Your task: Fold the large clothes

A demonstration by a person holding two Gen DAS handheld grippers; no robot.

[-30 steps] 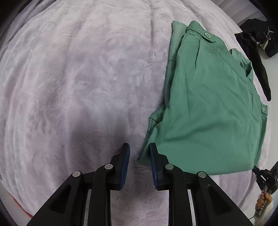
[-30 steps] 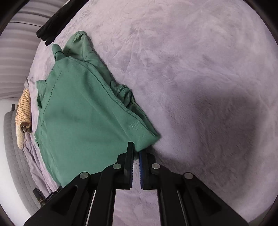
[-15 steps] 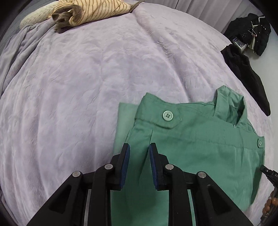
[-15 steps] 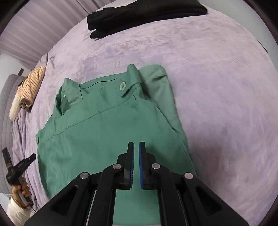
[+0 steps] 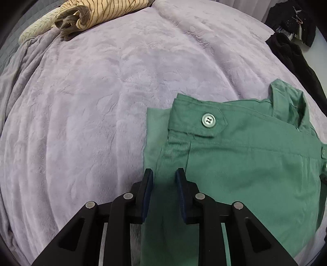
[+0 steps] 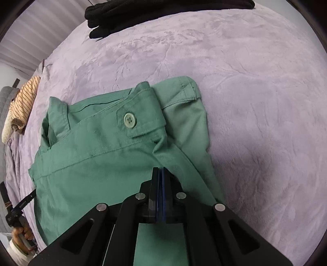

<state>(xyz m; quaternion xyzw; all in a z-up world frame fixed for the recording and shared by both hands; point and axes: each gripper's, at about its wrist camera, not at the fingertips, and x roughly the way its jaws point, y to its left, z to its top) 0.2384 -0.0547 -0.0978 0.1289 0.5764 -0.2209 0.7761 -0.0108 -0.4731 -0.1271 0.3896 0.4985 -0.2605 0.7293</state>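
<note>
spread apart with a clear gap, the jaws of the left gripper (image 5: 163,174) hover over the near left edge of the green garment (image 5: 245,163), nothing caught between the blue pads (image 5: 147,190). on the right gripper (image 6: 160,171) the jaws are pressed together, pads face to face; whether a thin layer of cloth is caught between them is hard to tell, but no fabric shows in the seam, so they look closed on nothing.

the green garment lies folded on the lilac plush blanket (image 5: 92,122), waistband end away from both cameras. a pale green button (image 5: 208,121) sits on a tab at the waistband. its near end is cut off by the gripper bodies in both views, and its far right edge slides out of the left view's rim. a lighter inner layer (image 5: 156,126) peeks out along the left side.

a striped beige cloth (image 5: 85,12) is bunched at the far left corner of the blanket. dark clothing (image 5: 294,49) lies at the far right, partly lost in the lens edge.

in the right wrist view, the person's other hand (image 6: 21,235) appears at the lower left rim, gripping a handle, mostly cropped. both grippers point forward and down at the garment, roughly side by side.
</note>
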